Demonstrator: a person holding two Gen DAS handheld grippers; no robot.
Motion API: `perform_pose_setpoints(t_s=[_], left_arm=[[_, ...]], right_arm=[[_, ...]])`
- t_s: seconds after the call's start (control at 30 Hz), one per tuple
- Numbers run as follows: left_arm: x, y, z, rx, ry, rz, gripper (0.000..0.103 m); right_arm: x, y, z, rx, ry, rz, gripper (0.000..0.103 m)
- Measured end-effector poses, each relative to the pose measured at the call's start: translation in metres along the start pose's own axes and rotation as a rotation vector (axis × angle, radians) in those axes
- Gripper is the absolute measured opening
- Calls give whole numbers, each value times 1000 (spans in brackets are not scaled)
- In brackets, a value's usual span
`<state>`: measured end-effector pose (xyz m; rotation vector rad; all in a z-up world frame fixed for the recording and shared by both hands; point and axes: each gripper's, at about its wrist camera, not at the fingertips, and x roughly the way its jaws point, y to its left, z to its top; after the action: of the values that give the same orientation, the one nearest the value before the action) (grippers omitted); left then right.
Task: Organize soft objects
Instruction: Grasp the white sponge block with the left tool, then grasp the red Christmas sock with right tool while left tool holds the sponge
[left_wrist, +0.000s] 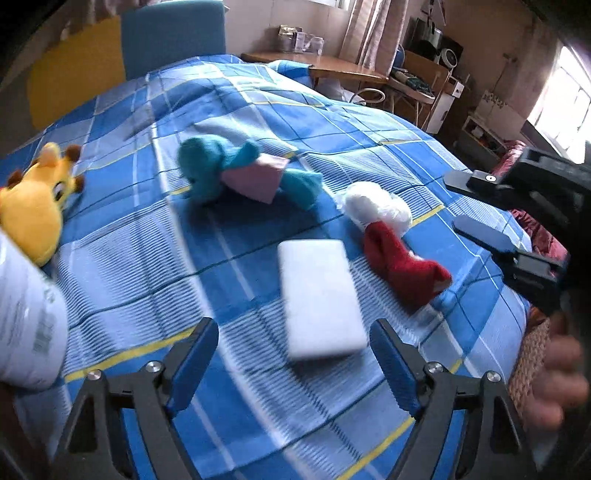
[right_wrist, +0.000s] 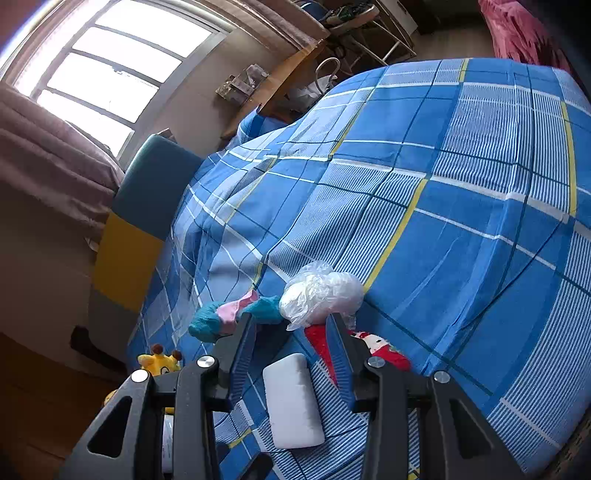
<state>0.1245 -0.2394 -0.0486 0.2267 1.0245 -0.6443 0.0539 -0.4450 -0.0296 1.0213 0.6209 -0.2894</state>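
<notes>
Basically early stage: nothing looks grouped yet, all soft items lie spread over the blue plaid bed cover (left_wrist: 258, 122).

Left gripper (left_wrist: 293, 363): fingers wide apart, empty, hovering over the white foam block (left_wrist: 321, 299) at lower centre of the left wrist view. Right gripper (right_wrist: 291, 339): fingers partly apart, nothing between the pads; also visible at the right edge of the left wrist view.

Layout, left wrist view:
- yellow giraffe plush (left_wrist: 35, 201) at left edge, fuzzy pile
- teal plush with pink cloth (left_wrist: 240, 171) upper centre, floppy
- crinkled clear plastic bag (left_wrist: 376, 205) touching the red sock (left_wrist: 402, 266), centre right, knit
- foam block is smooth, rounded-corner slab, just beside the sock

White cylinder at lower left edge: can't identify.

Judgement: every piece still needs gathering.
</notes>
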Motion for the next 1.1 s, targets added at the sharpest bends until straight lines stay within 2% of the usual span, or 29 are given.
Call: perform_pose_setpoints(t_s=[0.23, 0.3, 0.33, 0.4, 0.53, 0.67, 0.9, 0.97, 1.0, 1.1], left_arm=[[42, -19, 15, 61, 39, 55, 86], [52, -16, 15, 60, 38, 48, 74], [54, -14, 13, 55, 44, 36, 56], [47, -8, 7, 35, 3, 5, 55], [15, 10, -11, 12, -67, -6, 54], [-14, 38, -40, -37, -95, 34, 55], [-44, 85, -109, -91, -102, 197, 56], [-44, 98, -122, -132, -108, 175, 57], [-46, 104, -128, -153, -142, 156, 57], [-44, 101, -137, -123, -180, 171, 58]], right_arm=[[2, -2, 0, 17, 17, 23, 40], [4, -3, 0, 22, 23, 22, 40], [4, -4, 0, 25, 25, 23, 40], [5, -4, 0, 22, 29, 17, 40], [6, -2, 0, 3, 34, 10, 39], [7, -1, -2, -1, 43, 4, 39], [9, -6, -1, 20, 50, -8, 39], [6, -10, 1, 42, 30, -16, 39], [4, -13, 2, 56, 18, -21, 39], [4, -21, 4, 92, 18, -30, 39]])
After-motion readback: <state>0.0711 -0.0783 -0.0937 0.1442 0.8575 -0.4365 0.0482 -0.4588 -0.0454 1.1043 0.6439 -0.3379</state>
